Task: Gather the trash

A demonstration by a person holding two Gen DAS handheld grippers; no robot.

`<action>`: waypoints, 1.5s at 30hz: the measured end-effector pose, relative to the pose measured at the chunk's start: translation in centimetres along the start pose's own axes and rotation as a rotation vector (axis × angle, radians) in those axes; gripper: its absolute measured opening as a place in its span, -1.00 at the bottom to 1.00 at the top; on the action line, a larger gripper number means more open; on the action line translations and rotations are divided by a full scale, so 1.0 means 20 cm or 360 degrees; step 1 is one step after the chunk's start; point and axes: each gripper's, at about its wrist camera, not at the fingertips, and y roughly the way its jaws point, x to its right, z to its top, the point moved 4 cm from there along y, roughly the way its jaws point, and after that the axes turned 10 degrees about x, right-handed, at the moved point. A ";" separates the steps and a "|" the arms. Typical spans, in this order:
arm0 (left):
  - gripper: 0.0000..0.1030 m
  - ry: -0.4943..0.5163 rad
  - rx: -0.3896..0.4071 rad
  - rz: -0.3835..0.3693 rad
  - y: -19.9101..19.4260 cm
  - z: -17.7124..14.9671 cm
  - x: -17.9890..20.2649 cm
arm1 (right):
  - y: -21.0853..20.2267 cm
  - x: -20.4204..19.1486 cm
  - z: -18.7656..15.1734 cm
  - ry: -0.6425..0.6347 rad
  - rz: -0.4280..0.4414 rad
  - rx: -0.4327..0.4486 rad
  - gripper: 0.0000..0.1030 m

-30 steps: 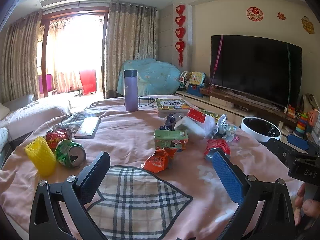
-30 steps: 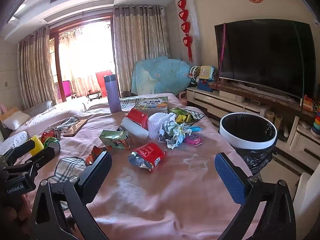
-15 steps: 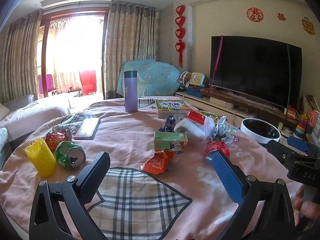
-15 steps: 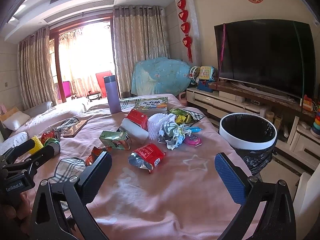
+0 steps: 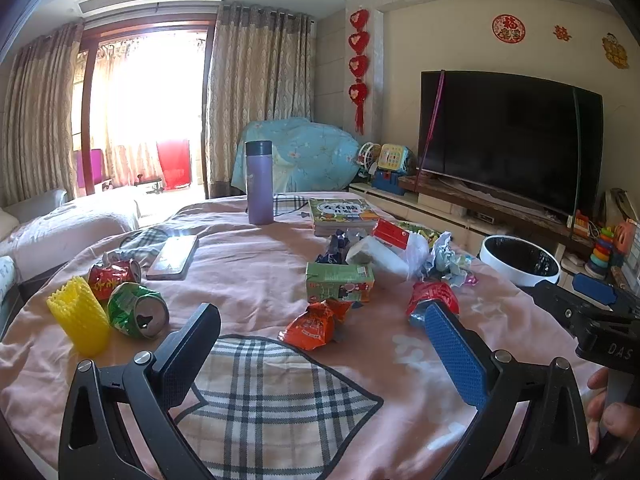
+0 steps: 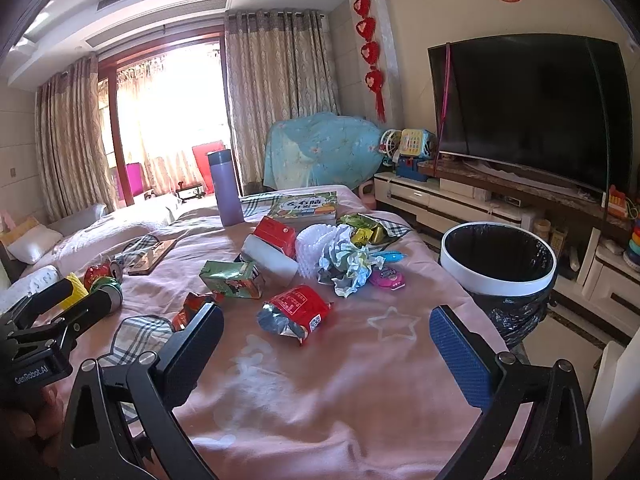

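Trash lies on a pink tablecloth [image 5: 256, 280]: an orange snack bag [image 5: 310, 324], a green juice carton [image 5: 340, 282], a red foil bag [image 6: 296, 312], crumpled paper [image 6: 346, 264], a green can [image 5: 136, 310], a red can [image 5: 114, 274] and yellow foam netting [image 5: 78, 320]. My left gripper [image 5: 320, 344] is open and empty, just short of the orange bag. My right gripper [image 6: 326, 344] is open and empty, just short of the red foil bag. A white-rimmed bin with a black liner [image 6: 498, 260] stands off the table's right edge.
A purple flask [image 5: 259, 182], a book [image 5: 340, 212], a phone [image 5: 174, 258] and a white tissue pack [image 6: 272, 256] also sit on the table. A TV [image 6: 532, 112] and low cabinet stand to the right, a sofa [image 5: 60, 224] to the left.
Both grippers stay open and have barely moved. The trash has not moved.
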 end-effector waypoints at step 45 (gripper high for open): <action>0.77 -0.0096 -0.0423 -0.0084 0.57 -0.08 -0.12 | 0.44 0.01 -0.16 0.0166 0.0150 -0.0421 0.93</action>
